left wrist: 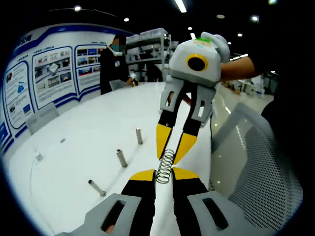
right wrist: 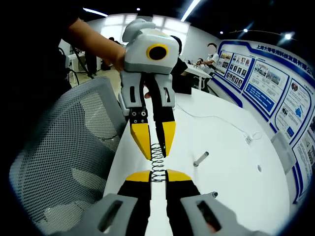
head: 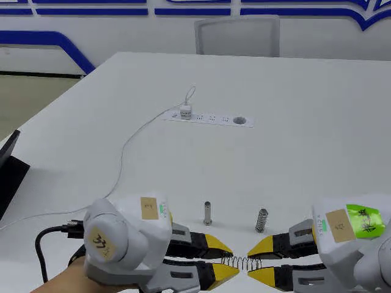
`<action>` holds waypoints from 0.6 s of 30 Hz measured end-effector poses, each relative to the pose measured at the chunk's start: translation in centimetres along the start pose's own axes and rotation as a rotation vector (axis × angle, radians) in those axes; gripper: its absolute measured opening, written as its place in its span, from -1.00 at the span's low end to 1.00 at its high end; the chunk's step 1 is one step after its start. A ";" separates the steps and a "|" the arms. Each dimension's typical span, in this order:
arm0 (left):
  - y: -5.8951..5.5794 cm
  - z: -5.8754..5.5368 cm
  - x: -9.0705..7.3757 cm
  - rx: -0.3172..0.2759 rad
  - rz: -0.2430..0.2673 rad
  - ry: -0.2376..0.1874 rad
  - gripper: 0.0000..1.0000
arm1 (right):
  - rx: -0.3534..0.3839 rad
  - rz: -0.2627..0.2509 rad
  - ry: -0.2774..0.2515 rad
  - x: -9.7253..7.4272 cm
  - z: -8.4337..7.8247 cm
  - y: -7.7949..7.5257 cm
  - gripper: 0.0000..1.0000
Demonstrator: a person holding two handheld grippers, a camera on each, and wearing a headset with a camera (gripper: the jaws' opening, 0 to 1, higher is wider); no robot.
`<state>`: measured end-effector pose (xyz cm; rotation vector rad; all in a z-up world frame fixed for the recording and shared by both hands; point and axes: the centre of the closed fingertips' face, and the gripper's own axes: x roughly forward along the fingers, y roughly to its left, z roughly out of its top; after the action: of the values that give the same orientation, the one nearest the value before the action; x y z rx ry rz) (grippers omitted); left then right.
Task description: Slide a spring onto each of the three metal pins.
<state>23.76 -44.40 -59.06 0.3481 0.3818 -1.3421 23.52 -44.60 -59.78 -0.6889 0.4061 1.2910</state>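
A loose metal spring (head: 242, 264) hangs level between my two grippers at the table's near edge. My left gripper (head: 231, 260) is shut on its left end and my right gripper (head: 252, 262) on its right end, yellow tips almost meeting. In the left gripper view the spring (left wrist: 166, 164) runs from my own jaws to the right gripper (left wrist: 172, 150). A bare pin (head: 208, 213) stands just beyond the tips. To its right stands a pin wearing a spring (head: 261, 220). A third pin (left wrist: 96, 187) shows in the left gripper view.
A white power strip (head: 208, 118) with a plug and thin cable lies mid-table. A grey chair (head: 238, 36) stands at the far edge. A black cable (head: 43, 244) trails off the left gripper. A mesh chair (right wrist: 69, 157) sits close behind the near edge.
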 end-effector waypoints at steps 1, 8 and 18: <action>0.1 0.1 0.0 0.007 0.001 -0.002 -0.78 | 0.001 -0.001 -0.001 0.0 0.0 0.0 -0.78; 0.2 0.6 -0.3 0.053 0.011 -0.015 -0.79 | -0.001 -0.012 -0.012 -0.2 0.4 -0.4 -0.77; -0.4 0.9 -0.5 0.084 -0.011 -0.020 -0.82 | 0.002 -0.015 -0.020 -0.4 0.5 -0.5 -0.76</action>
<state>23.35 -44.39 -58.06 0.4023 0.3114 -1.3746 23.85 -44.56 -59.04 -0.6751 0.3854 1.2825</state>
